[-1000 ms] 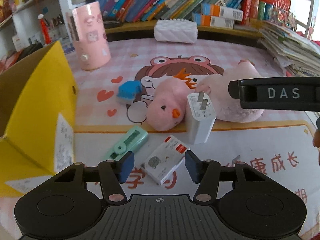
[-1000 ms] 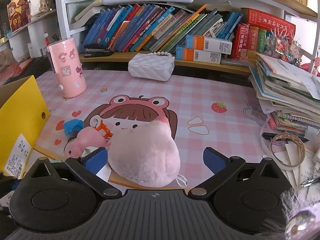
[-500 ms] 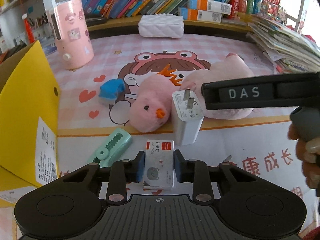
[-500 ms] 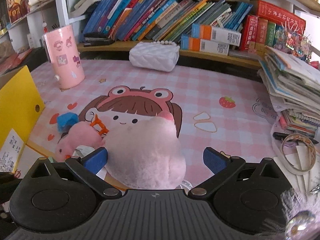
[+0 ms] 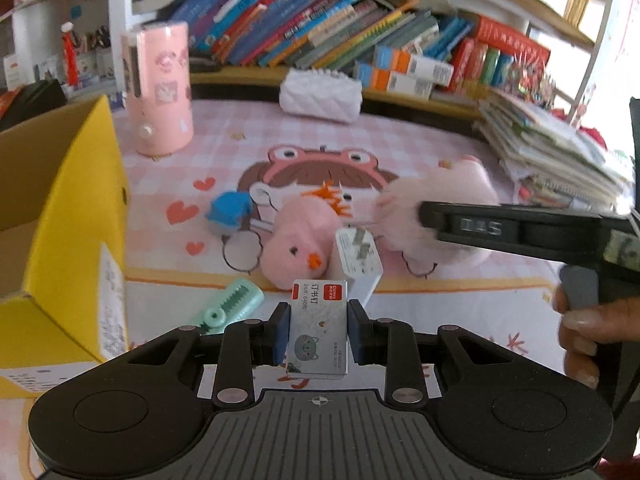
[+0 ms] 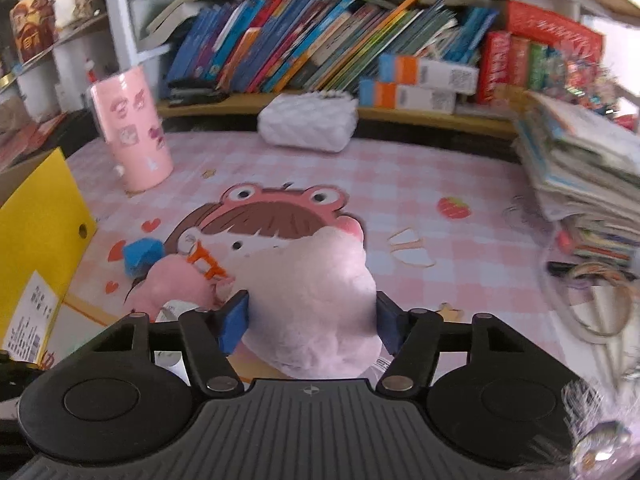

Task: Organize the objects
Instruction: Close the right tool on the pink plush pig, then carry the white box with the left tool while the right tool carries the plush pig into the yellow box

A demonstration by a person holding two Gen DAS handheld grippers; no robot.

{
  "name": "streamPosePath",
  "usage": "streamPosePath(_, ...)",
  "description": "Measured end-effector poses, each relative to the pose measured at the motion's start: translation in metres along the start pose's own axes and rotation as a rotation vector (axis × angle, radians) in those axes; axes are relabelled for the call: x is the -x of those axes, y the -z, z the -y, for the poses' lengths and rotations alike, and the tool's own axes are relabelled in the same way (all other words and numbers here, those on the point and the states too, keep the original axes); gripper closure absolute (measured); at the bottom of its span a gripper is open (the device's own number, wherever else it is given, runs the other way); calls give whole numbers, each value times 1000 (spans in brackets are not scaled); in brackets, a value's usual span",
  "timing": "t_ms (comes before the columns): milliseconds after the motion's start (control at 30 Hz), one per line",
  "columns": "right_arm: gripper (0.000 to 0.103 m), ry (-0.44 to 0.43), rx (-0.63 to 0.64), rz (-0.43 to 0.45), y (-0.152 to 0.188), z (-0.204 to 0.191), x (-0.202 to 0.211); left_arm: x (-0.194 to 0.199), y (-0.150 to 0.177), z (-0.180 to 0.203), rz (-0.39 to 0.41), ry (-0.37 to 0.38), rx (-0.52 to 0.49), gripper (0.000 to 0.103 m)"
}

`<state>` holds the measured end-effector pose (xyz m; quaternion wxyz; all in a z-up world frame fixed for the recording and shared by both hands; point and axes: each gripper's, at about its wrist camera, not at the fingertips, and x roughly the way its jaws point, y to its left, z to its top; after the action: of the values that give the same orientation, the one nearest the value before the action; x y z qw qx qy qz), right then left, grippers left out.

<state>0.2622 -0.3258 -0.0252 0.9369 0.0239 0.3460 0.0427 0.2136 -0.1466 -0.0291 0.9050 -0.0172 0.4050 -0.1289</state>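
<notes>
Yellow cardboard box [image 5: 76, 216] stands open at the left edge of the pink checked desk mat [image 5: 404, 152], the likeliest home for the clutter being organised; its inside is mostly out of view, so what it already holds cannot be told. A pale pink plush toy [image 6: 316, 296] lies at mid-mat with the right gripper [image 6: 312, 320] straddling it. The jaws have just been closing from full width and now meet the fur on both sides, apparently squeezing the soft body for a lift, though the blur leaves the firmness of that hold uncertain. Just beside it a smaller pink chick toy [image 5: 300, 248] leans against a white plug charger [image 5: 358, 260], both left loose on the mat. A mint-green stapler-like tool [image 5: 230, 306] lies near the box's front corner, and a blue sharpener-like block [image 5: 228, 212] sits further back. Smallest in hand is a staples box [image 5: 318, 328], white with a red label, pinched by its long sides in the left gripper [image 5: 318, 334], whose jaws are nearly closed on it. That grip keeps the label face up and the carton clear of the mat, ready to be carried toward the box.
</notes>
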Motion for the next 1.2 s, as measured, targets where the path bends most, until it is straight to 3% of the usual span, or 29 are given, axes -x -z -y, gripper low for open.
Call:
streamPosePath(200, 41, 70, -54, 61, 4, 8, 38, 19, 9, -5, 37, 1, -8, 75)
streamPosePath(533, 41, 123, -83, 50, 32, -12, 83, 52, 30, -19, 72, 37, -3, 75)
streamPosePath(867, 41, 76, -32, 7, 66, -67, 116, 94, 63, -50, 88, 43, 33, 75)
streamPosePath(1200, 41, -35, 35, -35, 97, -137, 143, 151, 104, -101, 118, -39, 116, 75)
